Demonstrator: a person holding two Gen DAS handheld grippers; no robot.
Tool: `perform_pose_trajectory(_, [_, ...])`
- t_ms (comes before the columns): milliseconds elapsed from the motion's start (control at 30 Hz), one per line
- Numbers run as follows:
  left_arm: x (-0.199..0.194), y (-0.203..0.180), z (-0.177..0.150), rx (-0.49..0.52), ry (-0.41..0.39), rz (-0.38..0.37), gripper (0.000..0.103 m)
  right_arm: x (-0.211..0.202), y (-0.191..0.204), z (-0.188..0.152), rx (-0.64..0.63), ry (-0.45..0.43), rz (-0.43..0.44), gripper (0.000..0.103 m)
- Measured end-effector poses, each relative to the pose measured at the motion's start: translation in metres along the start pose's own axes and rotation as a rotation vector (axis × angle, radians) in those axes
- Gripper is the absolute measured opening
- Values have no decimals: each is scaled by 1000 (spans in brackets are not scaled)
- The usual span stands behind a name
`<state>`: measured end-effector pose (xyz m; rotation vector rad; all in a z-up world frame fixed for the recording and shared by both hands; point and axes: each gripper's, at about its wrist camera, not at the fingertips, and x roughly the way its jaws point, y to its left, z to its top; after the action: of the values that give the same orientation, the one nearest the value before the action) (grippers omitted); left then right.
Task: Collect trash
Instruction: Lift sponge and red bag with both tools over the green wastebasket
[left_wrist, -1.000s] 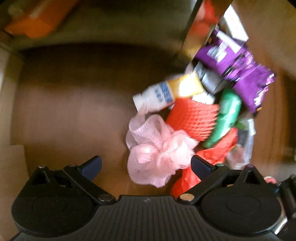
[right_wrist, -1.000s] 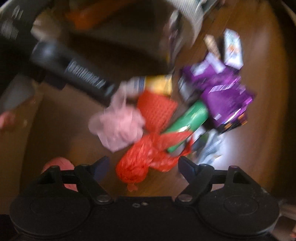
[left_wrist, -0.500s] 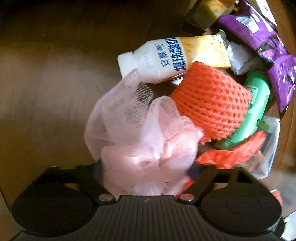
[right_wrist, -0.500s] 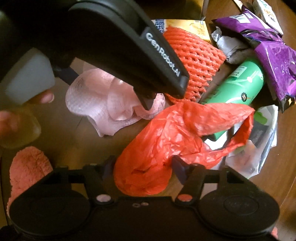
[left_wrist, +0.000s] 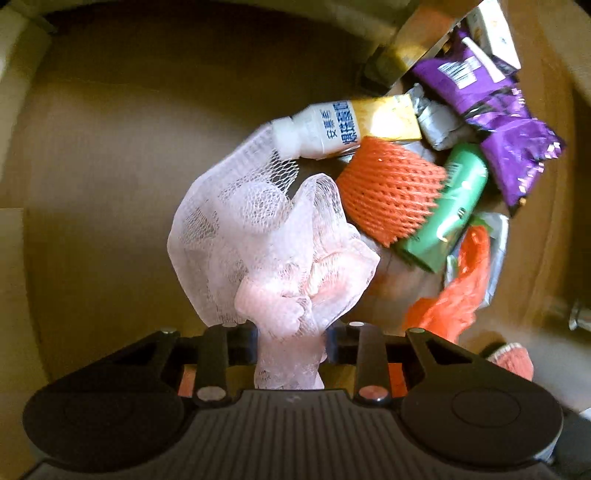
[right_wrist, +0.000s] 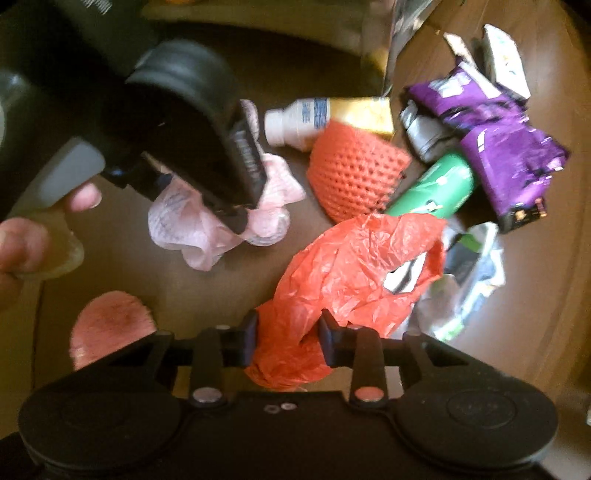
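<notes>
Left claw (left_wrist: 290, 341) just closing, pinches pink mesh puff (left_wrist: 273, 254) above tabletop (left_wrist: 110, 184). Right claw (right_wrist: 288, 341) just closing, pinches red plastic bag (right_wrist: 354, 266). Risk: thin grip slips; bag handle snags green can (right_wrist: 432, 192), dragging pile.

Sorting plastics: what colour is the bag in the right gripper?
Orange-red plastic bag, clearest in the right wrist view.
</notes>
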<state>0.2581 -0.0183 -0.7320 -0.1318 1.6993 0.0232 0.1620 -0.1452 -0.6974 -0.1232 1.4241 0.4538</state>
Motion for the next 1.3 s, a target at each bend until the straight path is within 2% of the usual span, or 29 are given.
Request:
perform_pose_trajectory(233, [-116, 3, -15, 23, -45, -16, 31, -114, -3, 9, 9, -60, -2, 33])
perform_pose_trajectory(367, [-200, 0, -24, 27, -80, -47, 31, -195, -5, 32, 33, -113, -5, 33])
perform_pose_trajectory(567, [-328, -1, -31, 43, -170, -81, 31, -315, 2, 69, -6, -225, -17, 33])
perform_pose_trajectory(767, [-425, -13, -24, 55, -276, -95, 31, -413, 8, 103, -65, -334, -30, 33])
perform_pose_trajectory(933, [-495, -20, -18, 71, -361, -105, 31, -482, 14, 131, -122, -426, -53, 33])
perform_pose_trajectory(1100, [-555, -28, -6, 99, -469, -112, 32, -533, 6, 163, -169, -513, -68, 33])
perform_pose_trajectory(1300, [-623, -31, 37, 101, -623, -85, 32, -573, 9, 218, -282, -607, -112, 33])
